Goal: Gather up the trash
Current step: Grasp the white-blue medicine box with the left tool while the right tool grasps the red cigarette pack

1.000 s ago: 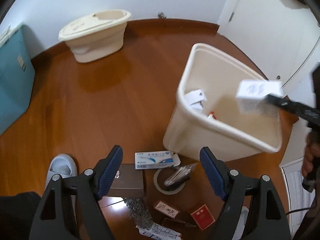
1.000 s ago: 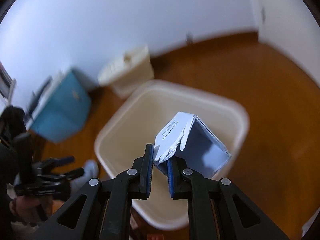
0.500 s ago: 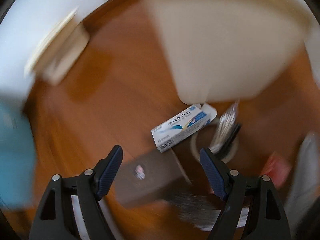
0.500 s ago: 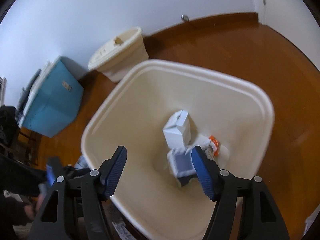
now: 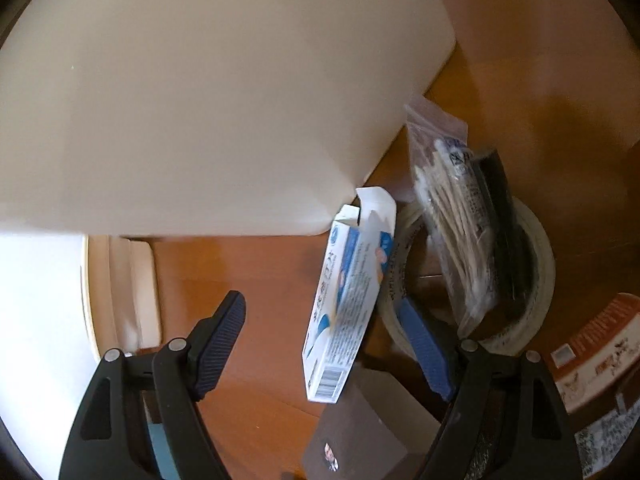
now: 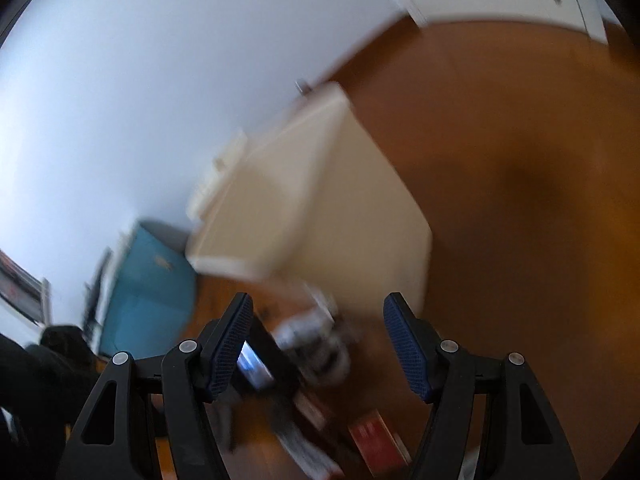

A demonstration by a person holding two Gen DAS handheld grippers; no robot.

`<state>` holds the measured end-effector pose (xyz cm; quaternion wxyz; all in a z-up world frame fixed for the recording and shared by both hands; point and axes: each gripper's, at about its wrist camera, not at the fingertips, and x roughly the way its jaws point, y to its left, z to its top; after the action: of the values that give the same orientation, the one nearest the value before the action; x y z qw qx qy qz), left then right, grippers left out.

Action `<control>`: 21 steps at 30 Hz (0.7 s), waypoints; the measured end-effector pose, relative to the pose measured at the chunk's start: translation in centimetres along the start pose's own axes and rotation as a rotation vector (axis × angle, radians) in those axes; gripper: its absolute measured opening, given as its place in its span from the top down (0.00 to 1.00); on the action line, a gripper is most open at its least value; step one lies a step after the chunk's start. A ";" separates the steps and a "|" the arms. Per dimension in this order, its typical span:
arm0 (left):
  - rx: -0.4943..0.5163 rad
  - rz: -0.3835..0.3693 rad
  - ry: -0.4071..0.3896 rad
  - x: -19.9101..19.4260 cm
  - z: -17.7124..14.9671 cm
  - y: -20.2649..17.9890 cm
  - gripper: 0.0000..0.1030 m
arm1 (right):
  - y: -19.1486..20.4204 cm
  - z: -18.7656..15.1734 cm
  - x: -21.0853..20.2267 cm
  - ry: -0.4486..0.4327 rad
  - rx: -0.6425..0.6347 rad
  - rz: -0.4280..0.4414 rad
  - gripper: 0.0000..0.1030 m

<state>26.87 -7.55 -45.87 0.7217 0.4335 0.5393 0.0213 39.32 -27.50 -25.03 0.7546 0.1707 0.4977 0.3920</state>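
Observation:
My left gripper (image 5: 328, 340) is open and low over the wooden floor, with a blue and white medicine box (image 5: 348, 300) standing between its fingers. The cream trash bin (image 5: 208, 92) fills the upper part of the left wrist view, close by. A clear bag of cotton swabs (image 5: 460, 216) lies across a roll of tape (image 5: 532, 280) just right of the box. My right gripper (image 6: 318, 344) is open and empty, held above the floor litter with the cream trash bin (image 6: 312, 200) beyond it; that view is blurred.
A dark brown box (image 5: 360, 432) lies below the medicine box and an orange and white carton (image 5: 588, 352) at the right. A second cream bin (image 5: 120, 292) is at the left. A teal box (image 6: 148, 292) stands by the wall. A red packet (image 6: 376, 444) lies on the floor.
My right gripper opened and dropped the white box into the bin, then swung away from it. My left gripper dropped down to the floor and closed in around the medicine box.

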 end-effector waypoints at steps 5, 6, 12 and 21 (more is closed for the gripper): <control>0.003 -0.003 -0.022 -0.8 -0.1 -0.1 0.22 | 0.0 -4.8 4.4 0.164 -0.076 -0.061 0.31; 0.017 0.006 -0.021 -0.7 -0.3 -0.2 0.22 | 0.1 -5.6 4.6 0.173 -0.091 -0.064 0.31; 0.002 0.011 -0.051 -1.9 -1.3 0.1 0.22 | 1.3 -9.6 8.5 0.274 -0.236 -0.138 0.31; 0.088 0.166 -0.082 -3.1 -2.9 -1.3 0.22 | -0.3 -10.6 8.4 0.303 -0.208 -0.156 0.31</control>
<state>22.71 -8.14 -44.45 0.7191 0.5085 0.4720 0.0396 31.78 -22.73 -35.15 0.7128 -0.0083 0.5740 0.4029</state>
